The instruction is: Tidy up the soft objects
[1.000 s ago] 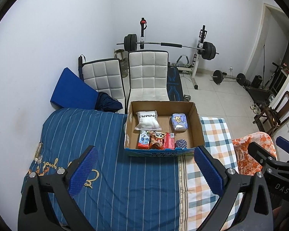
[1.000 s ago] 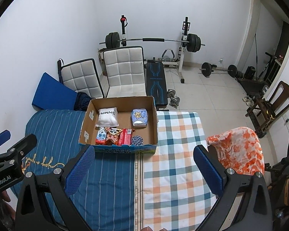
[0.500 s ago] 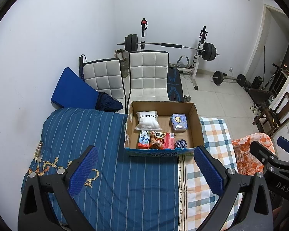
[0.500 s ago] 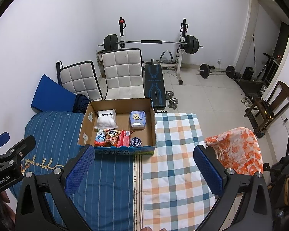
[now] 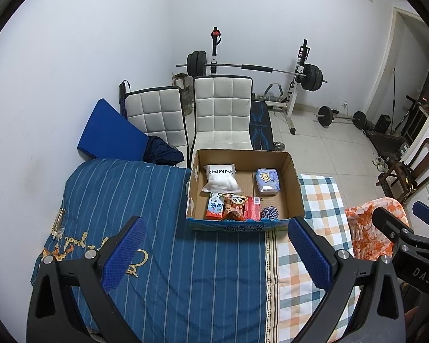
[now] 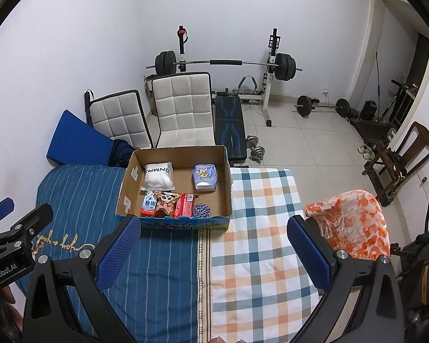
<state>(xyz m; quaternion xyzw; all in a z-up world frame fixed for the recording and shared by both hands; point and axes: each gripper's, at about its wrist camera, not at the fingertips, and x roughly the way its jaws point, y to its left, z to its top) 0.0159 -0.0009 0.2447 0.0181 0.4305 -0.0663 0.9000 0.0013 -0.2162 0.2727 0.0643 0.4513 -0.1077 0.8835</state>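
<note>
An open cardboard box (image 5: 296, 183) (image 6: 227, 180) stands on the bed at its far edge. In it lie a white pillow pack (image 5: 220, 177) (image 6: 158, 175), a purple tissue pack (image 5: 266, 180) (image 6: 204, 177), red and orange snack packs (image 5: 231, 207) (image 6: 168, 203) and a blue-white rope ball (image 5: 270, 213) (image 6: 201, 209). My left gripper (image 5: 214, 250) is open and empty, above the blue striped cover, short of the box. My right gripper (image 6: 213, 253) is open and empty, above the checked cover, short of the box.
The bed has a blue striped cover (image 5: 128, 200) and a checked cover (image 6: 260, 200). An orange-white cloth (image 6: 354, 223) drapes at the right. Two white padded chairs (image 5: 220, 114), a blue mat (image 5: 111, 134), a weight bench with barbell (image 6: 228, 63) and a wooden chair (image 6: 400, 154) stand beyond.
Both grippers drifted slightly back and upward; the box sits a little lower and further left in the right wrist view. Jaws stayed open. Nothing in the box moved.
</note>
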